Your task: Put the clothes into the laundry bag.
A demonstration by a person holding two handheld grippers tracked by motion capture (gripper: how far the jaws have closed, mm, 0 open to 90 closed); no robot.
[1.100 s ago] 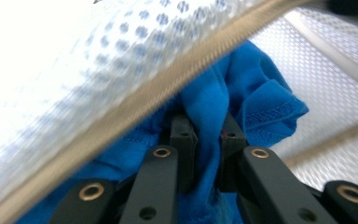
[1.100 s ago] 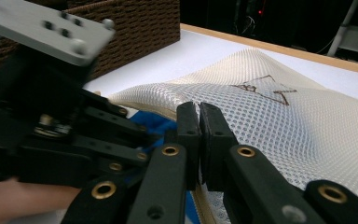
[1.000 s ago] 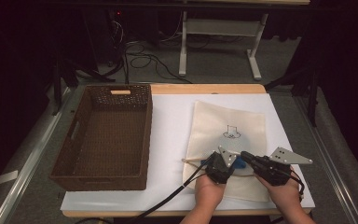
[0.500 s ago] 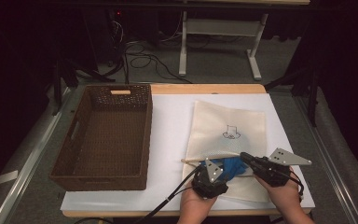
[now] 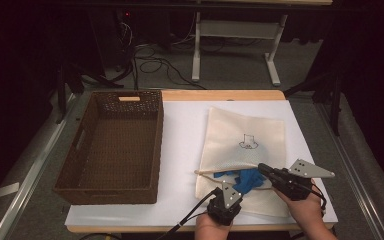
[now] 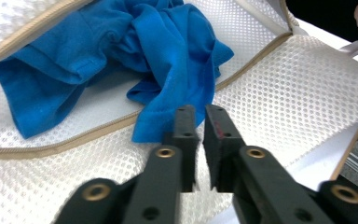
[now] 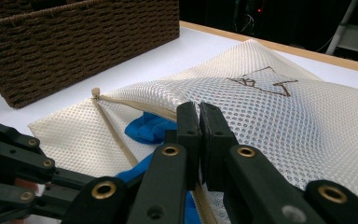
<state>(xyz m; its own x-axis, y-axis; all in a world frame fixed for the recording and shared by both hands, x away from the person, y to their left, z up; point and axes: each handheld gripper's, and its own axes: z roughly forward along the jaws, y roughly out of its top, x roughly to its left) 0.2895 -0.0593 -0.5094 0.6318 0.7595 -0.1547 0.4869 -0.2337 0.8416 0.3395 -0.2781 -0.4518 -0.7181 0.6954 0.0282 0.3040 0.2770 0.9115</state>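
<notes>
A cream mesh bag [image 5: 245, 130] lies flat on the white table top. A crumpled blue cloth [image 5: 242, 179] sits in its zipped mouth, partly under the top layer. My right gripper [image 5: 261, 168] is shut on the upper lip of that mouth and holds it raised, as the right gripper view shows [image 7: 199, 109] over the blue cloth [image 7: 149, 128]. My left gripper [image 5: 232, 187] sits near the table's front edge, just short of the cloth. Its jaws [image 6: 200, 112] have just closed with nothing between them, and the blue cloth [image 6: 121, 51] lies ahead on the bag [image 6: 307, 93].
A dark woven basket [image 5: 115, 145] stands on the left half of the table, also seen in the right gripper view [image 7: 74, 42]. The wooden table edge [image 5: 220, 95] runs along the back. Cables and a stand's legs lie on the floor beyond.
My left gripper has pulled back from the bag's mouth toward the front edge, leaving the blue cloth in the opening. The right gripper has stayed in place on the bag's lip.
</notes>
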